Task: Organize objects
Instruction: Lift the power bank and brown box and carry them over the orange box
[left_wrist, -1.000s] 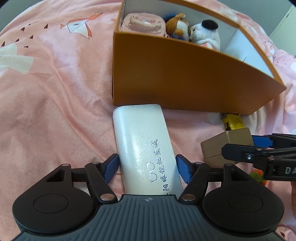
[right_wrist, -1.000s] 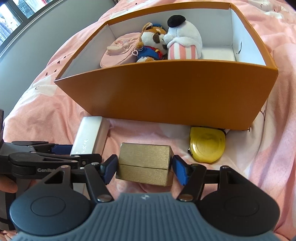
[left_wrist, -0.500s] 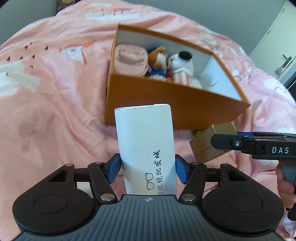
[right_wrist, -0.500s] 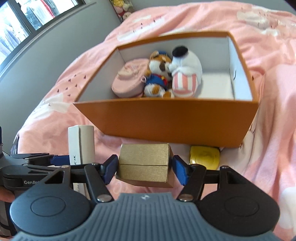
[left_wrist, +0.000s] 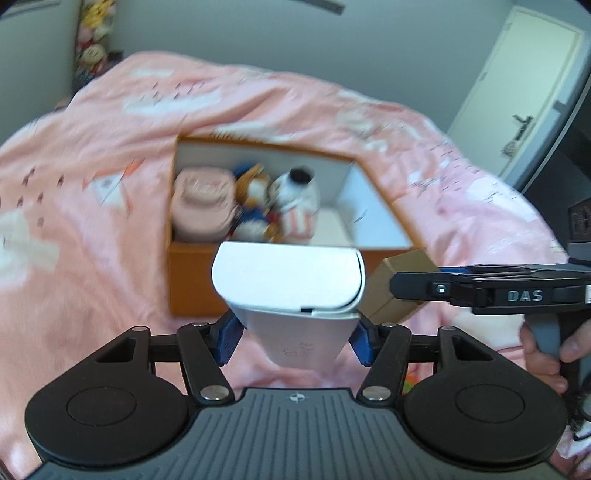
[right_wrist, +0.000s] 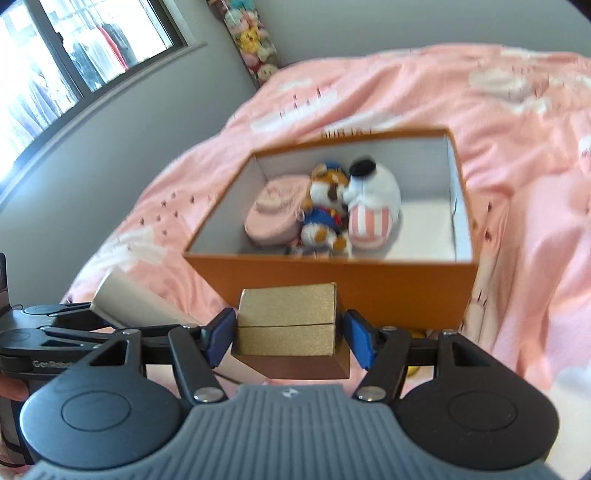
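Observation:
My left gripper (left_wrist: 295, 338) is shut on a white glasses case (left_wrist: 291, 284) and holds it in the air, end up, in front of the orange box (left_wrist: 192, 280). My right gripper (right_wrist: 290, 338) is shut on a gold box (right_wrist: 288, 325), lifted before the orange box (right_wrist: 332, 280). The orange box holds a pink pouch (right_wrist: 275, 216), a tiger plush (right_wrist: 325, 218) and a white plush (right_wrist: 373, 199). The gold box (left_wrist: 400, 288) and the right gripper show at the right of the left wrist view; the case (right_wrist: 136, 304) shows at the left of the right wrist view.
The box sits on a pink bedspread (left_wrist: 92, 229). A door (left_wrist: 517, 92) is at the right, a window (right_wrist: 55, 66) and a column of plush toys (right_wrist: 255, 40) at the wall. A bit of the yellow tape measure (right_wrist: 415, 334) peeks below the box.
Both grippers have risen off the bed with their objects. The glasses case has tilted up. The view now looks down into the orange box from higher and farther back.

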